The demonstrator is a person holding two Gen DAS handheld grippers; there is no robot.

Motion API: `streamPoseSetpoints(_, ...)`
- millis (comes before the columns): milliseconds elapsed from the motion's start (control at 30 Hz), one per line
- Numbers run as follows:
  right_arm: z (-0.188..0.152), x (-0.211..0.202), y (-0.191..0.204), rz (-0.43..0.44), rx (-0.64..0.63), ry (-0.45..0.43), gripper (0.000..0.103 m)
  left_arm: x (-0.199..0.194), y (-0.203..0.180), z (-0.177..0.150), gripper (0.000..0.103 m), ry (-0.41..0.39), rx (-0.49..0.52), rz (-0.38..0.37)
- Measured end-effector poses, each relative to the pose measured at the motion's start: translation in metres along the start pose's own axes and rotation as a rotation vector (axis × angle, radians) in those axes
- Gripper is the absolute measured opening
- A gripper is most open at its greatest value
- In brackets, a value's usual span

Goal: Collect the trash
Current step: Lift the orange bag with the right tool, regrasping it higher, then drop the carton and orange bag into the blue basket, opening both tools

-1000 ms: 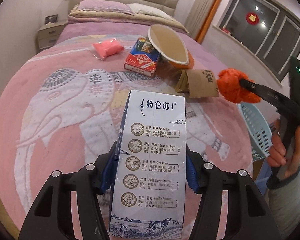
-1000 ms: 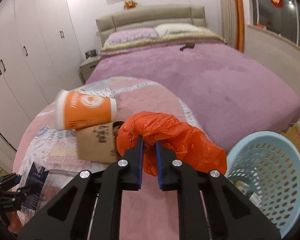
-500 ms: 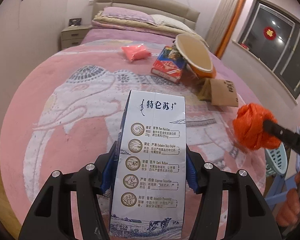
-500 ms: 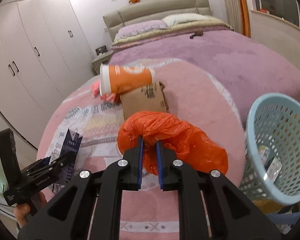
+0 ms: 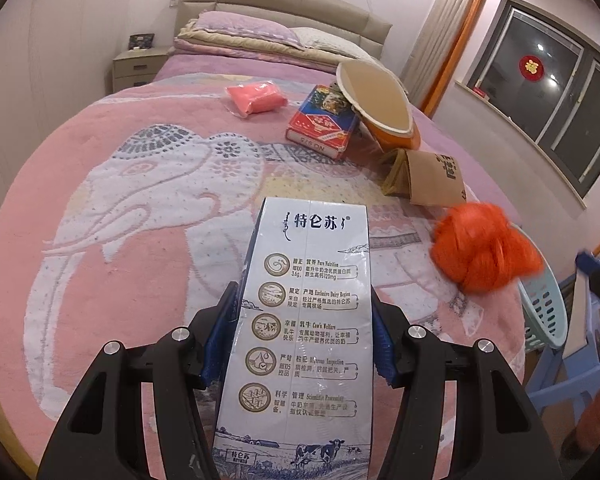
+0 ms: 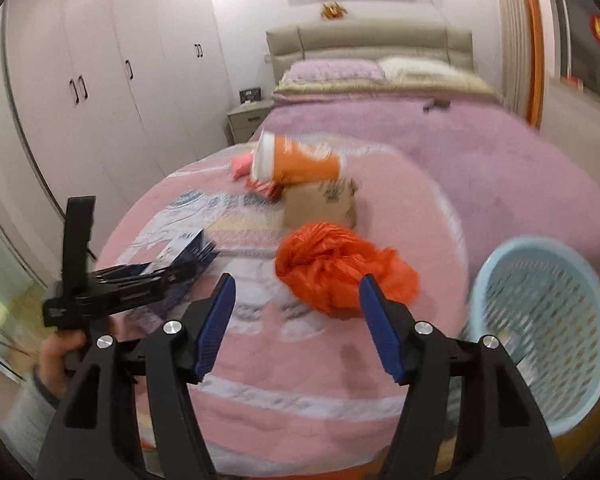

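While the left gripper clamps the milk carton at lower centre | right gripper jaws just opened wide, pads clear of the orange plastic bag, mid-frame | blue basket lower right | paper cup, cardboard sleeve above centre.
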State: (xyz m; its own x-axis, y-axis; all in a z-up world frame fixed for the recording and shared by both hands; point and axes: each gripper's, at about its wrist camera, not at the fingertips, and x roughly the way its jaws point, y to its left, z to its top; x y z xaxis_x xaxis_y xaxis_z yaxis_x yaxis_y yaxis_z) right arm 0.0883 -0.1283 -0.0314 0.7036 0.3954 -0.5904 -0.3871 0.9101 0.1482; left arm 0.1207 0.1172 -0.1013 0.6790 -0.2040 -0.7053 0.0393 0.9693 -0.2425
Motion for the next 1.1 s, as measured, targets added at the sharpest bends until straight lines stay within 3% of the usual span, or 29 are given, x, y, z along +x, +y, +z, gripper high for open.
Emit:
streamPoseSetpoints(33,0.004,0.003,-0.003,-0.023,-0.034,-0.008,0.076,0.0,-0.001,-0.001,0.056,0.0,0.003,0.003)
streamPoseSetpoints(200,0.015,0.05,-0.031,-0.072,-0.102,0.048,0.077,-0.005,-0.002,-0.001,0.056,0.002,0.001,0.001)
streamPoseSetpoints(467,0.0,0.112,-0.048,0.115,-0.07,0.183,0.076,-0.004,-0.006,-0.003,0.056,0.017,0.014,0.007)
streamPoseSetpoints(533,-0.005,0.114,-0.046,0.161,-0.022,0.187,0.067,-0.003,-0.008,-0.004,0.056,0.022,0.022,0.008)
streamPoseSetpoints(600,-0.012,0.111,-0.04,0.184,-0.002,0.187,0.058,-0.001,-0.011,-0.004,0.056,0.026,0.027,0.005)
streamPoseSetpoints(767,-0.024,0.092,-0.021,0.147,-0.006,0.152,0.029,-0.007,-0.019,-0.002,0.056,0.013,0.046,-0.01)
streamPoseSetpoints(1100,-0.014,0.017,-0.041,-0.015,0.046,-0.011,0.025,-0.026,-0.074,0.017,0.056,-0.056,0.13,-0.121)
